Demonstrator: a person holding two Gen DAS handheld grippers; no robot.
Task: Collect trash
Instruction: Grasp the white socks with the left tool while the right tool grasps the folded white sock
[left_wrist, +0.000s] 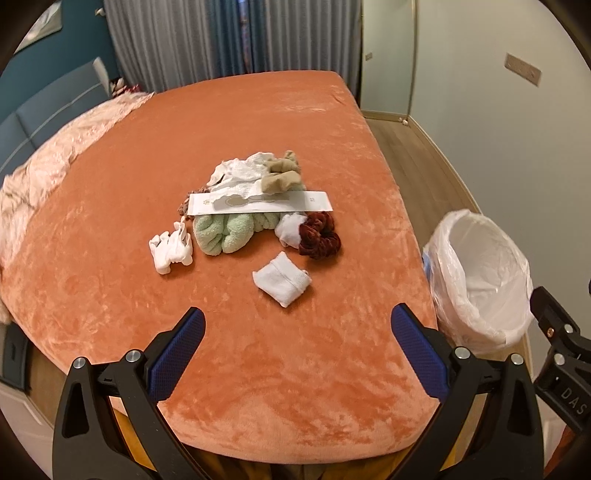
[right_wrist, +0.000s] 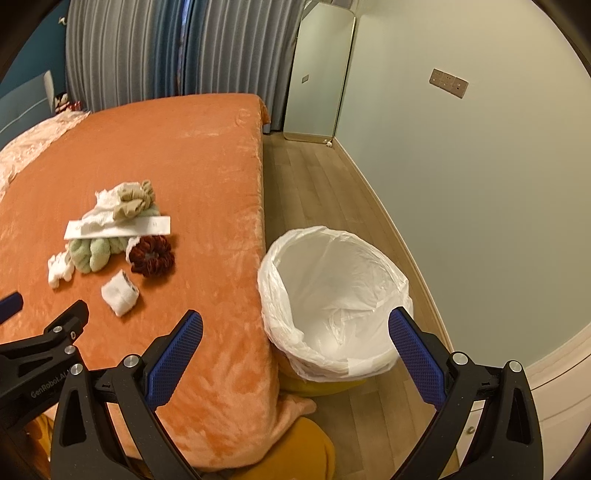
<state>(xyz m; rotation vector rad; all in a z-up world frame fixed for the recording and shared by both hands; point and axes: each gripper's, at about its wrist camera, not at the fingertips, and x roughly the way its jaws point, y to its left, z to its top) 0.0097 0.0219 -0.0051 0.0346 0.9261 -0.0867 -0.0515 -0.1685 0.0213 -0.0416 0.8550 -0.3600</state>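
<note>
Both the left tool (left_wrist: 297, 321) and right tool (right_wrist: 295, 321) stand released above the bed (left_wrist: 258, 350), trash pile (left_wrist: 255, 206) beyond, lined bin (right_wrist: 332, 299) alongside.

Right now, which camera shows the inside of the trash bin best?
The right wrist view. There the trash bin sits near the centre, and its white liner and the bottom are open to see, with nothing in it. In the left wrist view the bin is at the right edge beside the bed, and less of its inside shows.
</note>
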